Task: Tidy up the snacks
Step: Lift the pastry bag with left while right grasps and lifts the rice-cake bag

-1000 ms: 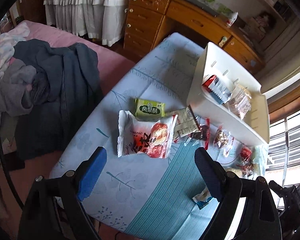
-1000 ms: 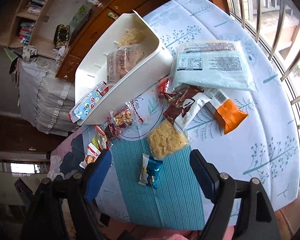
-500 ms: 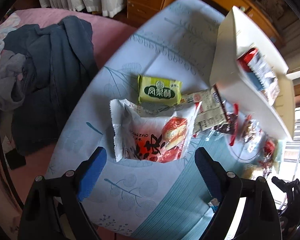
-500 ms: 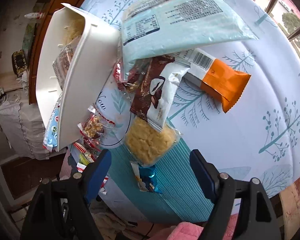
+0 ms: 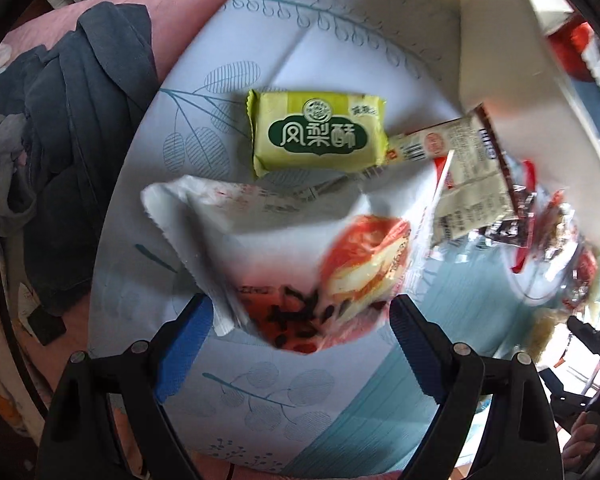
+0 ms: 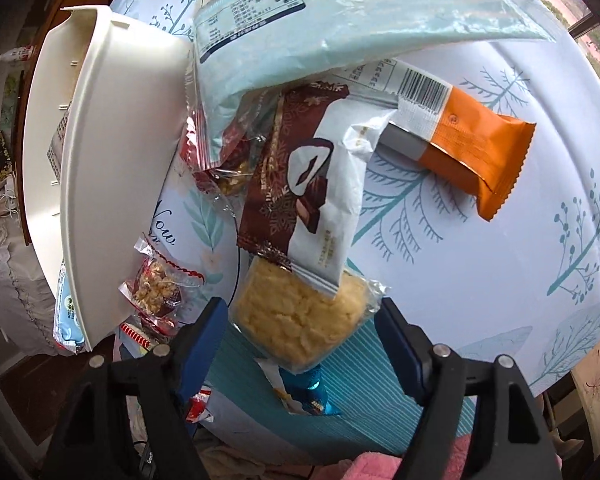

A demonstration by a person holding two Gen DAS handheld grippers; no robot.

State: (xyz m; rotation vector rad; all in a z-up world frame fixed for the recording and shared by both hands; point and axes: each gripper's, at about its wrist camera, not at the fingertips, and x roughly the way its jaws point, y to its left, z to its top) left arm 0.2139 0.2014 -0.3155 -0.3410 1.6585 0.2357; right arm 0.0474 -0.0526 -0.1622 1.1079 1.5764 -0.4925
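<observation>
My left gripper [image 5: 300, 342] points straight down over the table, open, with the lower end of a white and red snack bag [image 5: 292, 248] between its blue fingers. A green-yellow cake pack [image 5: 318, 134] lies just beyond that bag. My right gripper [image 6: 300, 340] straddles a clear pack of yellow crisp [image 6: 300, 320]. Its jaws are closing and the pads sit close beside the wrapper's edges without visibly pressing. A brown and white pack [image 6: 304, 184] overlaps that pack's far end. The white tray [image 6: 112, 160] stands to the left and holds a few packs.
An orange pack [image 6: 472, 152] and a large pale blue bag [image 6: 340, 20] lie beyond the right gripper. A small blue candy wrapper [image 6: 308, 392] lies under it, and nut clusters in a red-edged wrapper [image 6: 156, 292] to its left. Dark clothes [image 5: 60, 140] lie on the pink bed past the table's edge.
Both grippers have come down close to the table. The left now straddles the white and red bag's end. The right now straddles the yellow crisp pack, with its fingers slightly closer together.
</observation>
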